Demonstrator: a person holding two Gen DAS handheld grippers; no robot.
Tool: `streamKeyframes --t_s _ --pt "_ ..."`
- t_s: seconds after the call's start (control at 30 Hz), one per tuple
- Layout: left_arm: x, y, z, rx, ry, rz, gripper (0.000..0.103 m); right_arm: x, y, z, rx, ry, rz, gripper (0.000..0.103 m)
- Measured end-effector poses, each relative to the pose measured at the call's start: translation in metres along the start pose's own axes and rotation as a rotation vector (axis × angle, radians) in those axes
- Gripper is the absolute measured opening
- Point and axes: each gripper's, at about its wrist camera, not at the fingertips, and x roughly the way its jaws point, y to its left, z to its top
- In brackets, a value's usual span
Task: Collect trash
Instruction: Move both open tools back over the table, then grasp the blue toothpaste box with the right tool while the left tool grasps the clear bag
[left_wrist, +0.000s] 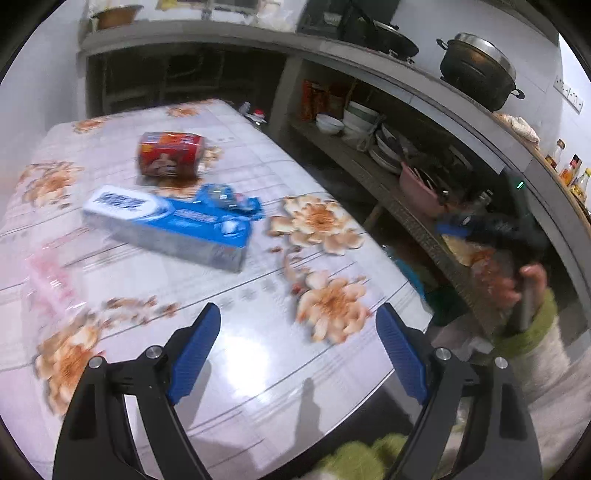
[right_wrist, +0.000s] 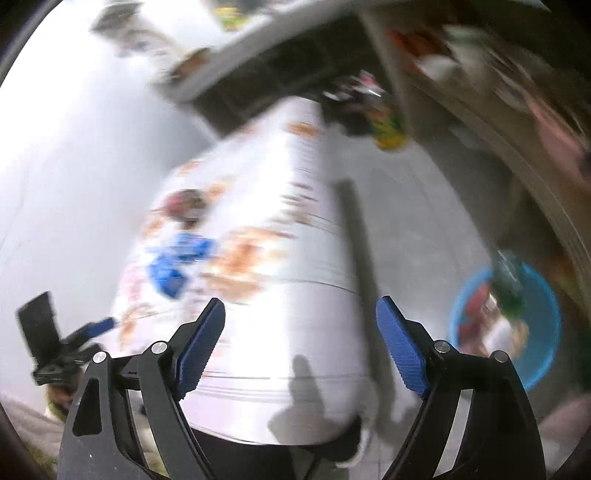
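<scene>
On the floral table (left_wrist: 258, 369) lie a blue and white toothpaste box (left_wrist: 166, 225), a crumpled blue wrapper (left_wrist: 229, 197) touching its far side, a red packet (left_wrist: 170, 153) farther back, and a pink clear plastic wrapper (left_wrist: 48, 280) at the left. My left gripper (left_wrist: 297, 323) is open and empty over the near table edge. My right gripper (right_wrist: 301, 317) is open and empty, above the table's near end; its view is badly blurred. A blue basin (right_wrist: 509, 325) holding trash sits on the floor at the right.
Concrete shelves (left_wrist: 388, 177) with bowls, plates and pots run along the right of the table. The other hand with its gripper (left_wrist: 517, 266) shows at the right in the left wrist view. A green-yellow bottle (right_wrist: 388, 125) stands beyond the table's far end.
</scene>
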Motion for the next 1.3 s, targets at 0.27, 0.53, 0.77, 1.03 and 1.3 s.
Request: streamKeyframes --t_s 0.27,0.53,0.77,1.03,1.3 --pt "-0.049 0.064 -0.017 -0.176 -0.143 0.177 0.084 0.05 0.101 0.008 -0.133 0.051 0.271 0.083" --pt "-0.044 0.145 -0.003 -0.405 -0.189 0.38 0.084 0.113 0.193 0.012 -0.258 0.123 0.265 0.078" --pt "-0.007 0.181 0.016 -0.429 -0.119 0.46 0.084 0.165 0.224 0.035 -0.314 0.207 0.273 0.071" --pt "0.016 0.184 0.015 -0.395 -0.083 0.485 0.081 0.228 0.252 0.035 -0.513 0.294 0.045 0.07" --pt "0.025 0.179 0.011 -0.345 -0.057 0.51 0.059 0.248 0.261 0.019 -0.613 0.357 -0.059 0.052"
